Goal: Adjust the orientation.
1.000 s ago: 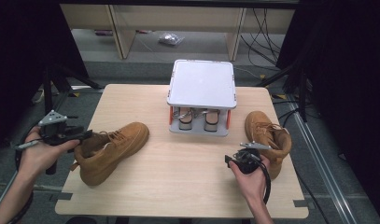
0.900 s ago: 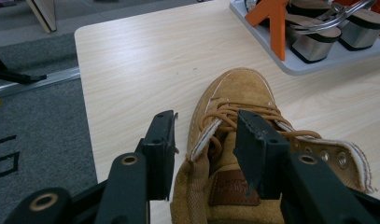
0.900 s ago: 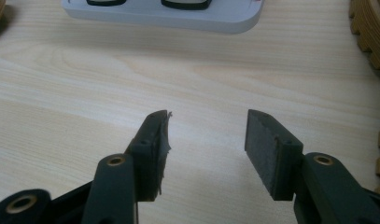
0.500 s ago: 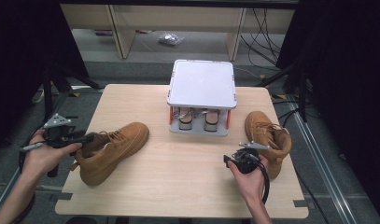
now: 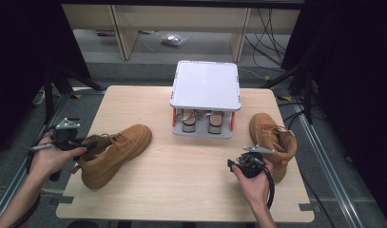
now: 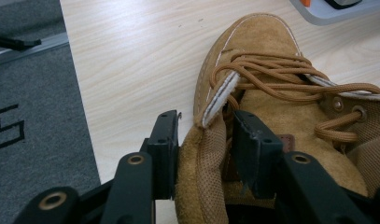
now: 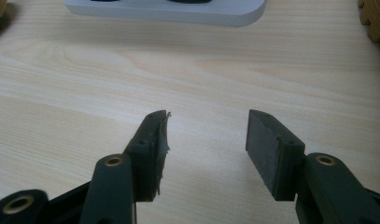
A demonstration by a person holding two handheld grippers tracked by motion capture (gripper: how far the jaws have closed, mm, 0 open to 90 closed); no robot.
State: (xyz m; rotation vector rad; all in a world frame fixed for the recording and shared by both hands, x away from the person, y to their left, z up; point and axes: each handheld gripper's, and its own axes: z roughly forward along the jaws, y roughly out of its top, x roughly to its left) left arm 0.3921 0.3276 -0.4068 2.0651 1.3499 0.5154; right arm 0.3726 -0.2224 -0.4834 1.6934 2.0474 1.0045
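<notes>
- Wood table [image 5: 181, 190] carries everything; white rack [image 5: 205, 85] sits at the far middle w/ a pair already underneath, well apart from both grippers.
- Tan boot [image 5: 116, 151] lies near the table's left edge, toe aimed at the rack. 2nd boot [image 5: 272, 142] stands near the right edge.
- Left gripper [image 6: 204, 140] is at the boot's collar: jaws have just been closing, one outside the collar wall, one inside by the tongue, suede between them. Pads look about touching, but we judge the pinch isn't firm yet.
- Right gripper [image 7: 206, 140] hovers spread over bare wood, nothing between its jaws, just beside the 2nd boot.
- To do this well, we'd finish the squeeze low on the collar, not on the soft lip, keep laces [image 6: 271, 70] clear of the pads, then lift slow so the heavy sole doesn't swing.
</notes>
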